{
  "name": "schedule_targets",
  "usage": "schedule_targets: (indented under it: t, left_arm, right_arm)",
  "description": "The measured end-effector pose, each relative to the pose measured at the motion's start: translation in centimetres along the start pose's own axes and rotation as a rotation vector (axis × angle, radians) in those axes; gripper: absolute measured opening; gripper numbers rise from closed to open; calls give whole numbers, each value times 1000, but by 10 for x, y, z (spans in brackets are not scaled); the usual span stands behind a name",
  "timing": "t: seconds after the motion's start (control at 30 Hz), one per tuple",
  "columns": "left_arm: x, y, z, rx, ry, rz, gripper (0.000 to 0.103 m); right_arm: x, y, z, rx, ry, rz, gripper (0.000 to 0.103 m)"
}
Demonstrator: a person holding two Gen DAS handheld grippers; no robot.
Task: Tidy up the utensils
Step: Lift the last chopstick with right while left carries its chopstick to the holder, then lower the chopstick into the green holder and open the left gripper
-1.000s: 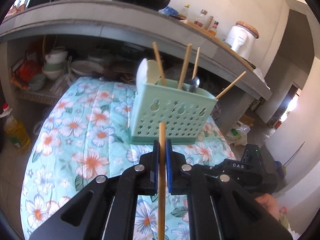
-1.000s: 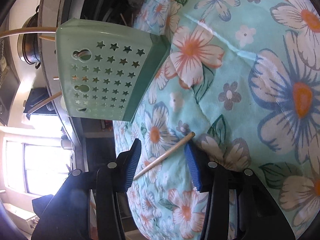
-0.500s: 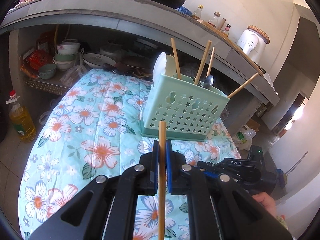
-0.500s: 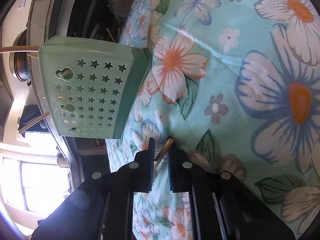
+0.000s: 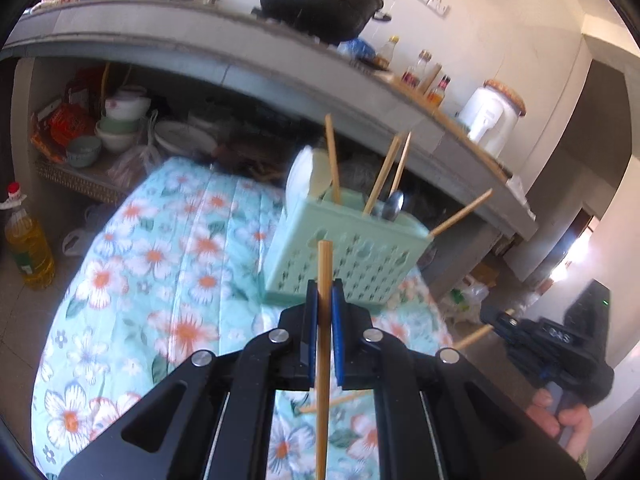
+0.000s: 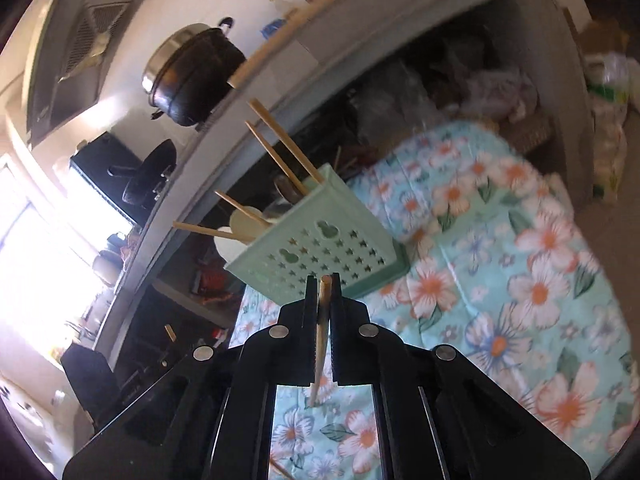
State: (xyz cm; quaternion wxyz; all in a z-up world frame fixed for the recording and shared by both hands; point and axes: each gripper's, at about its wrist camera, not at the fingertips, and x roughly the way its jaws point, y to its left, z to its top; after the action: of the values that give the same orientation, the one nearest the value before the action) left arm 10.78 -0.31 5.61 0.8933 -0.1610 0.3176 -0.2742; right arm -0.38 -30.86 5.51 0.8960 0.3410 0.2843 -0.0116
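Note:
A mint-green perforated utensil basket [image 5: 344, 256] stands on the floral cloth and holds several wooden chopsticks, a white spoon and a metal spoon; it also shows in the right wrist view [image 6: 320, 244]. My left gripper [image 5: 323, 300] is shut on a wooden chopstick [image 5: 323, 344] held upright, just in front of the basket. My right gripper [image 6: 323, 292] is shut on another wooden chopstick [image 6: 321, 340], lifted above the cloth and facing the basket. The right gripper also shows in the left wrist view [image 5: 500, 322] at the right, off the table's edge. One more chopstick [image 5: 340, 400] lies on the cloth below my left gripper.
The table with the floral cloth [image 5: 160, 264] stands before a concrete counter [image 5: 240, 52] with black pots, bottles and a white cooker. Bowls and plates [image 5: 120, 120] fill the shelf under it. An oil bottle [image 5: 28, 240] stands on the floor at left.
My right gripper closed on the chopstick lying on the cloth, lifted it and swung up to face the basket. My left gripper, still holding its chopstick, drew back slightly and tilted.

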Motion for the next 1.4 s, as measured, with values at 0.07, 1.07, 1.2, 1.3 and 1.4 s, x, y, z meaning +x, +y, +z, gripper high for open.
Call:
schedule_targets:
  t: [0.07, 1.07, 1.2, 1.3, 1.4]
  left_arm:
    - [-2, -6, 8, 9, -38, -12, 6]
    - [-12, -84, 50, 272, -211, 26, 6]
    - [-20, -109, 76, 299, -305, -29, 6]
    - [-26, -125, 98, 293, -379, -76, 6]
    - [-27, -136, 117, 270, -455, -97, 6]
  right_arm:
    - [-19, 9, 5, -84, -51, -27, 4]
    - [-66, 9, -16, -338, -140, -5, 4]
    - [-70, 1, -13, -313, -146, 6, 4]
    - [-71, -5, -12, -291, -144, 22, 4]
    - [-71, -10, -11, -263, -134, 40, 4]
